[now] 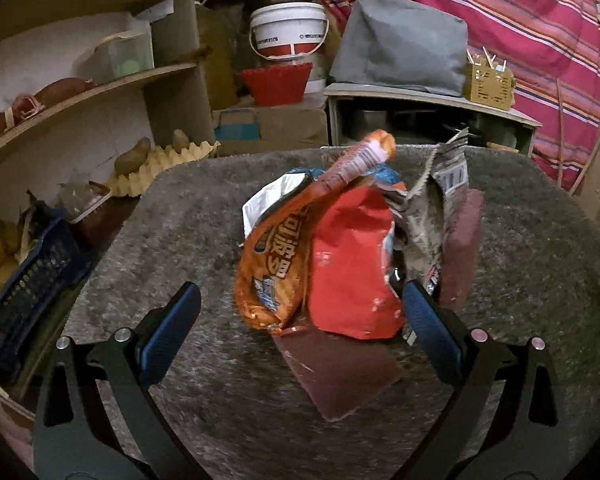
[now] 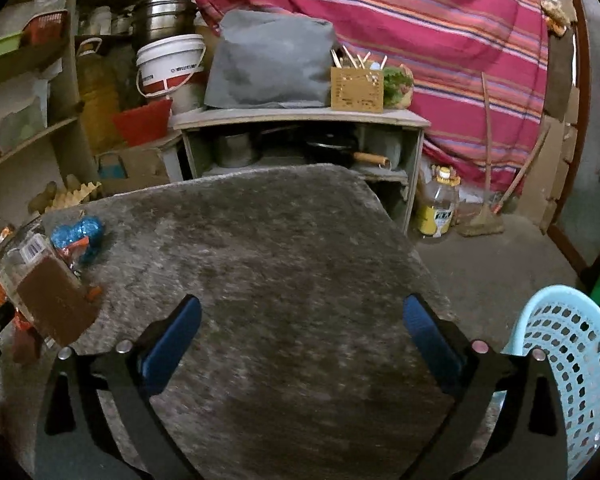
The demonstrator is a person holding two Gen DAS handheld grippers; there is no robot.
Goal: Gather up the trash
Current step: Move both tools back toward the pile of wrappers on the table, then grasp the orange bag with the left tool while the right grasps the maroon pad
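Observation:
A pile of empty snack wrappers lies on the grey fuzzy table top [image 1: 204, 360]: an orange wrapper [image 1: 272, 256], a red one [image 1: 352, 260], a grey-silver one [image 1: 436, 216] and dark brown pieces [image 1: 340, 376]. My left gripper [image 1: 300, 320] is open wide, its blue pads on either side of the pile's near edge. My right gripper [image 2: 302, 328] is open and empty over the bare table top [image 2: 280, 240]. The same pile shows at the far left of the right wrist view, with a brown piece [image 2: 56, 304] and a blue wrapper [image 2: 80, 236].
A light blue perforated basket [image 2: 572, 360] stands low at the right, beside the table. Shelves with an egg tray [image 1: 156, 164] and a dark blue crate [image 1: 24, 300] are at the left. A low cabinet [image 2: 300, 140], buckets [image 1: 288, 32] and a striped cloth [image 2: 420, 40] stand behind.

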